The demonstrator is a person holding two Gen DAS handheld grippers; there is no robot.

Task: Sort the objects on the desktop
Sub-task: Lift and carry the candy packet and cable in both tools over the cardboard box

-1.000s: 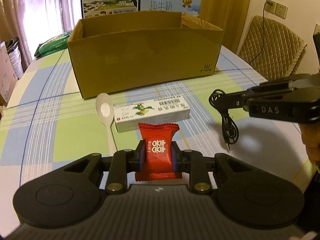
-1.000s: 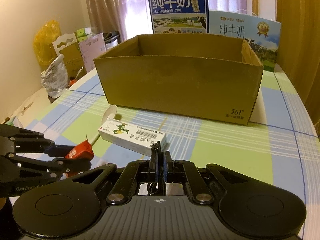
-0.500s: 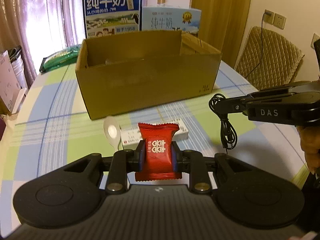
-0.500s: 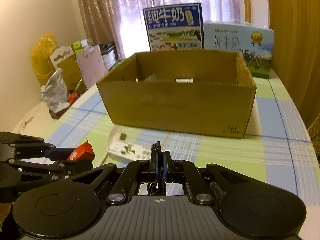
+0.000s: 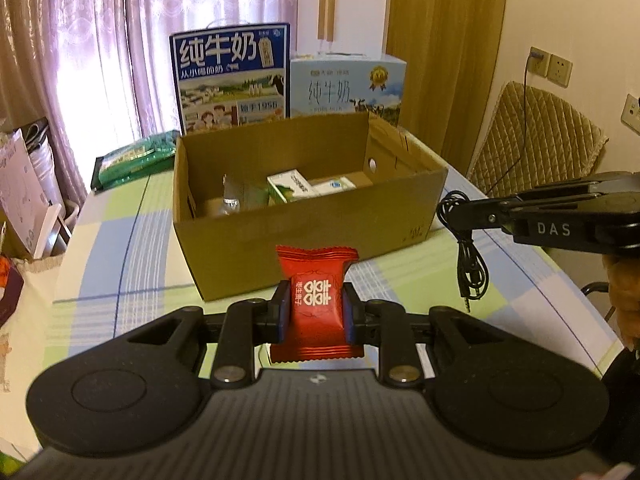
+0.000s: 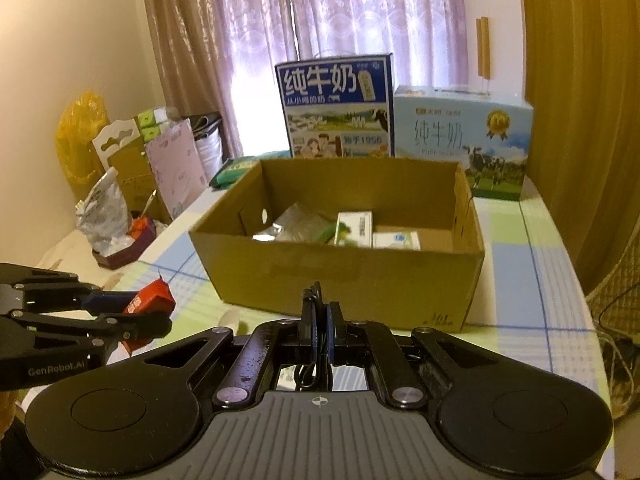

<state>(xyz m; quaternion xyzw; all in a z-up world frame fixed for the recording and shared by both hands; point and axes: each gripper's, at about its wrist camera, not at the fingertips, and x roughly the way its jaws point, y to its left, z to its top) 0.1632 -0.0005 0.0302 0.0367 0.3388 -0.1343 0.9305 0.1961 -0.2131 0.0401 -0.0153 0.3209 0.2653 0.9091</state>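
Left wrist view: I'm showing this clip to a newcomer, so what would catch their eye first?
The bright red candy packet, pinched upright in the left tongs right in front of the lens. Behind it, the open cardboard box on the checked tablecloth, with small cartons inside. At the right, the right tongs dangle a black cable above the table.
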